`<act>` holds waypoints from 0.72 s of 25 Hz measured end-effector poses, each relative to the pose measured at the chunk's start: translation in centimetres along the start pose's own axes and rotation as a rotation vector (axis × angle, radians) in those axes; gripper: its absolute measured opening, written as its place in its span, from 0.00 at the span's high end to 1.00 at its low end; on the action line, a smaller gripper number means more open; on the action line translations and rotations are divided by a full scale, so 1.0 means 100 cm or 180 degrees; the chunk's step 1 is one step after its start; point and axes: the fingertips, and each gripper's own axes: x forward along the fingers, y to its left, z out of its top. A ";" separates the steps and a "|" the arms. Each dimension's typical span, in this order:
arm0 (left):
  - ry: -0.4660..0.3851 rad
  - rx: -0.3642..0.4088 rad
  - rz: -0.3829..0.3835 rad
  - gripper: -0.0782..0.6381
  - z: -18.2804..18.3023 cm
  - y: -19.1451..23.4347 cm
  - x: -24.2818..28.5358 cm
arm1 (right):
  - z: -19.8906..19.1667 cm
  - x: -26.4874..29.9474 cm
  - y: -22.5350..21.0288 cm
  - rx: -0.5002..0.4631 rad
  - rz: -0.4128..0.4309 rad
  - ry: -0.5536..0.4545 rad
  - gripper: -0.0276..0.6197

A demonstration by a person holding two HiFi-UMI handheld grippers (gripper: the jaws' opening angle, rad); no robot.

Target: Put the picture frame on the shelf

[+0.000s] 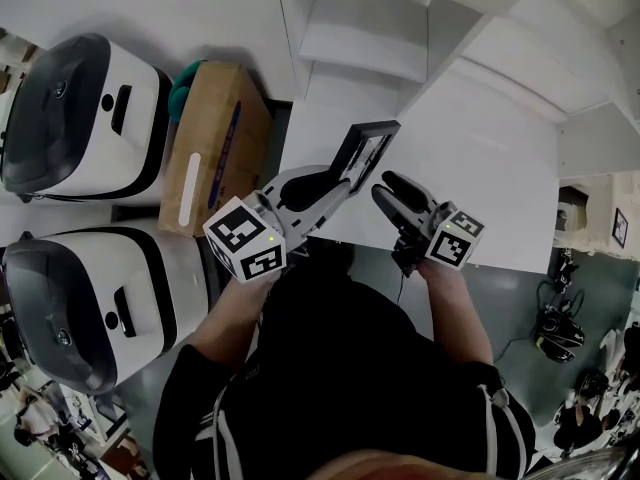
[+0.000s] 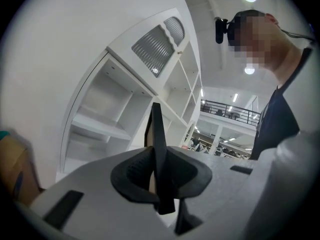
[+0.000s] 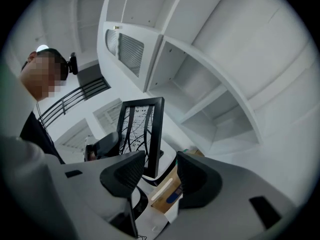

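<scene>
Over the near edge of the white table (image 1: pixel 490 168), the left claw (image 2: pixel 159 159) is clamped on the picture frame (image 1: pixel 366 150). Its pads squeeze the frame edge-on, low down, and the frame stands roughly upright w/ its printed face turned toward the right claw (image 3: pixel 159 165). The right claw is wide open w/ nothing pinched. The frame sits just ahead of its jaws, nearer one of them, but isn't touched as far as I can see. Progress check: pick-up's done, and the frame's under control in one claw. Placement isn't done. The shelf (image 2: pixel 97 129) w/ its white compartments is ahead and above, apart from the frame, and no compartment that shows has a frame in it. Can't tell if the frame's bottom edge rests on the table or hangs just off it, since the claw bodies block that. Left to do, by my read: carry it fwd and up to a compartment, stand it there, let go, back out. The right claw looks like a spare for now, maybe to steady the frame at set-down. The cardboard box (image 1: pixel 215 143) and two white machines (image 1: pixel 85 118) sit off to the left, away from the route, prob. no factor.
</scene>
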 end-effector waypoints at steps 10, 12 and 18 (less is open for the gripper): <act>-0.0067 -0.0047 -0.0202 0.80 0.019 -0.018 -0.025 | -0.006 0.032 0.048 0.0228 0.0748 -0.0012 0.67; -0.0036 -0.0027 -0.0195 0.80 0.017 -0.016 -0.029 | -0.007 0.035 0.050 0.0192 0.0760 -0.0003 0.77; 0.0161 0.0091 -0.0251 0.80 0.009 -0.014 -0.040 | -0.008 0.038 0.050 0.0118 0.0694 0.0010 0.79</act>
